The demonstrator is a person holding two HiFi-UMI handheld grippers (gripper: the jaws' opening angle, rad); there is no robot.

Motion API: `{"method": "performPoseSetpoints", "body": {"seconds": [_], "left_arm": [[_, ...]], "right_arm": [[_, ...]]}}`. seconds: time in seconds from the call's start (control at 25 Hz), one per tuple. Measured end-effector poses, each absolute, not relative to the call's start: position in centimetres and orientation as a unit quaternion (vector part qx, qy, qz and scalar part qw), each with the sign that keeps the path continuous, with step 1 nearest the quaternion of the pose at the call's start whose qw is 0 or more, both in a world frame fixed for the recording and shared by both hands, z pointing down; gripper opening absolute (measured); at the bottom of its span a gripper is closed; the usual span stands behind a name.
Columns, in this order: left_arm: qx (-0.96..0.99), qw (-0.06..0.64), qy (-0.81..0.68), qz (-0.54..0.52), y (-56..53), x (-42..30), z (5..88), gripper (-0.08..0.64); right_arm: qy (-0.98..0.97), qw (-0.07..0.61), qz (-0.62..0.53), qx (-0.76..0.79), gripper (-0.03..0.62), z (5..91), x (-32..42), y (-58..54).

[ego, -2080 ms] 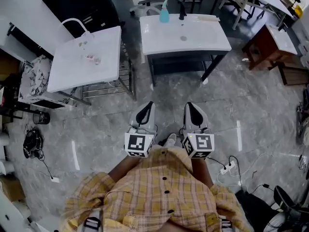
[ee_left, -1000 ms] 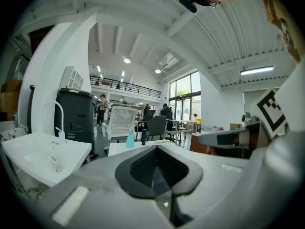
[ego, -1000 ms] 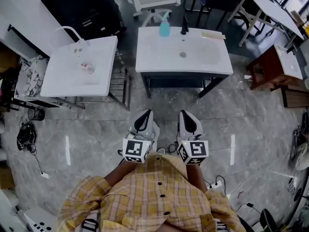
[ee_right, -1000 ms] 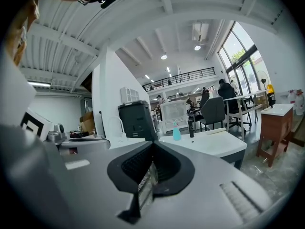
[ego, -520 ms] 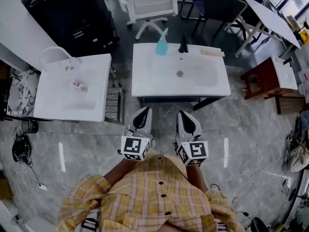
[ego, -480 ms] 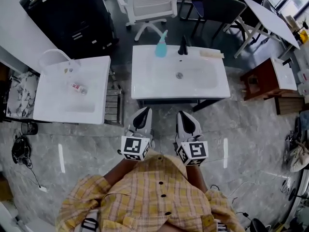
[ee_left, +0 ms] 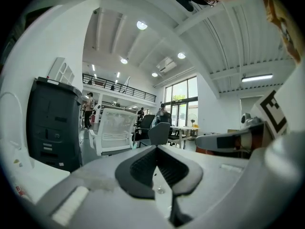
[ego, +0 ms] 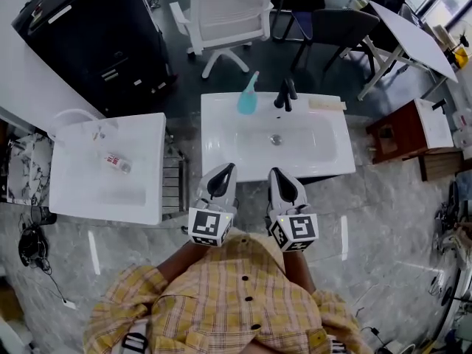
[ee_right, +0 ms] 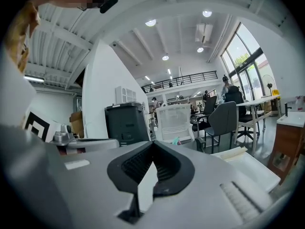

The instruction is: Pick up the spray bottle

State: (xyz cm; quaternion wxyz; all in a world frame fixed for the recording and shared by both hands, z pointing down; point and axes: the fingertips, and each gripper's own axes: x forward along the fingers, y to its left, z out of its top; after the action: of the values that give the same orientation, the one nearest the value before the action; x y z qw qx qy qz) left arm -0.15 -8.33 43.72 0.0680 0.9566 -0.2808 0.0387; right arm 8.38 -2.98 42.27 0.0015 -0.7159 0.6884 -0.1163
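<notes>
The teal spray bottle (ego: 247, 95) stands on the back rim of the white sink basin (ego: 221, 150), left of the black faucet (ego: 285, 94). My left gripper (ego: 226, 168) and right gripper (ego: 275, 172) are held side by side over the basin's near edge. They are well short of the bottle, and both are shut with nothing in them. In the left gripper view the jaw tips (ee_left: 156, 147) meet. In the right gripper view the jaws (ee_right: 152, 142) are also together, and the spray bottle (ee_right: 177, 140) shows small just beyond them, before a white chair.
A second white basin (ego: 140, 190) stands at left with a small bottle (ego: 116, 162) in it. Behind the sink are a white office chair (ego: 225, 9), a black cabinet (ego: 88, 46) and a dark chair (ego: 332, 28). A brown side table (ego: 404, 127) is at right.
The sink with the spray bottle has come closer, down the view toward the grippers. Both grippers stay shut and side by side, now over the basin's near edge.
</notes>
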Motion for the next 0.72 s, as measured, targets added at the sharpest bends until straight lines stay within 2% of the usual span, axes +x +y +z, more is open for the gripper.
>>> {"method": "performPoseSetpoints", "body": {"seconds": [0.72], "left_arm": [[0.936, 0.072, -0.34, 0.061, -17.2, 4.2, 44.9, -0.002]], "right_arm": [[0.742, -0.009, -0.136, -0.656, 0.001, 43.4, 13.9, -14.3]]}}
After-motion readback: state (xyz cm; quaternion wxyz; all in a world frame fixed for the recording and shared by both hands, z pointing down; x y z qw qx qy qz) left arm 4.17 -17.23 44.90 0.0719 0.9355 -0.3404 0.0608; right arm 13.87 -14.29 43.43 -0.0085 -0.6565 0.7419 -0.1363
